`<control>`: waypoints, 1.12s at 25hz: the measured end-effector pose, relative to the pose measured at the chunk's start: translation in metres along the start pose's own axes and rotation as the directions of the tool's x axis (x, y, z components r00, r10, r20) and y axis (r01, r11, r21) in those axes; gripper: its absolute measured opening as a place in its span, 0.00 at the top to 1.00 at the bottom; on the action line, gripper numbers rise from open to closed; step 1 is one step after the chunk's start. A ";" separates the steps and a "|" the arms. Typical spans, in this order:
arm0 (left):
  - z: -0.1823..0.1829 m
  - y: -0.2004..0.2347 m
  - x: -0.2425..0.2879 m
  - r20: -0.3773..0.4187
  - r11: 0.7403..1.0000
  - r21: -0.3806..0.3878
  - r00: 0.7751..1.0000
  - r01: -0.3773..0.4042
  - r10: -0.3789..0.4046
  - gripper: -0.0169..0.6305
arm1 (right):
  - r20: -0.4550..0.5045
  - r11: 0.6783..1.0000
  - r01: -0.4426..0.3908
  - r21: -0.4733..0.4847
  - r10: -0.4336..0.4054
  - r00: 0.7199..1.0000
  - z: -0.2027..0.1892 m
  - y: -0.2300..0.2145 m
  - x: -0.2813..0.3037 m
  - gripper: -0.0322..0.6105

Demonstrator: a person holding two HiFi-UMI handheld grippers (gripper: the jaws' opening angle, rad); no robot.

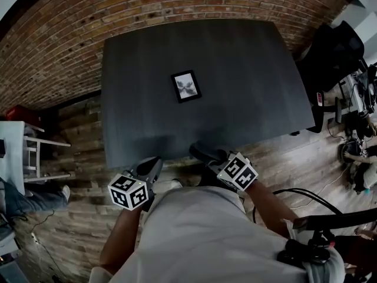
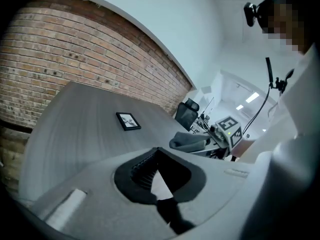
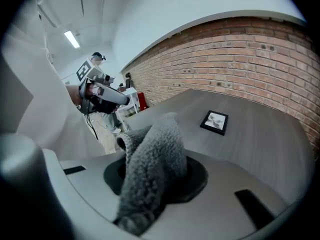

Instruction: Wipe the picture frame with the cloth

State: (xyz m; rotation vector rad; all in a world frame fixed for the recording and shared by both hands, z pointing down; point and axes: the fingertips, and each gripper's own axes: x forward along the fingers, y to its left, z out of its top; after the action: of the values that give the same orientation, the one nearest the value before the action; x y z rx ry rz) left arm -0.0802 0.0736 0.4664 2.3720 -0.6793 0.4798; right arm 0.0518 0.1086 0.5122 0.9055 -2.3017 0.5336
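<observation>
My right gripper (image 1: 204, 152) clamped the grey cloth (image 3: 150, 164), left gripper (image 1: 151, 168) closed empty; unbraced, the twelve-o'clock picture frame (image 1: 186, 86) could skid.

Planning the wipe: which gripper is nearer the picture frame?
Right. The right gripper, clamping the cloth, is at the table's near edge, short of the picture frame; the left gripper is further back.
</observation>
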 end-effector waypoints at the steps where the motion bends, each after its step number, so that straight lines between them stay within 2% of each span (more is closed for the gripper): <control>1: -0.005 0.000 -0.010 0.001 1.000 0.008 1.000 0.006 -0.006 0.95 | 0.001 1.000 -0.001 -0.006 0.001 1.000 0.002 0.013 0.003 0.81; 8: -0.035 0.013 -0.067 0.021 1.000 0.007 1.000 0.019 -0.019 0.95 | -0.002 0.999 0.003 -0.052 -0.003 1.000 0.013 0.089 0.020 0.82; 13: -0.050 0.021 -0.091 0.038 1.000 -0.010 0.999 0.023 -0.022 0.95 | -0.027 0.997 -0.007 -0.072 0.005 1.000 0.017 0.122 0.028 0.82; 21: -0.063 0.030 -0.106 0.033 1.000 -0.011 0.999 -0.015 0.015 0.95 | -0.040 0.993 -0.022 -0.116 0.018 0.999 0.025 0.142 0.032 0.82; 28: -0.064 0.014 -0.097 0.033 1.000 0.016 0.999 0.000 0.000 0.95 | -0.026 0.992 -0.003 -0.126 0.000 1.000 0.021 0.139 0.021 0.82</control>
State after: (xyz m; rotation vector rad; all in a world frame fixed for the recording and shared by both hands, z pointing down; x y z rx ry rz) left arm -0.1769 0.1391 0.4733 2.3992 -0.6927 0.4486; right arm -0.0676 0.1831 0.4908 0.8311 -2.2847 0.3932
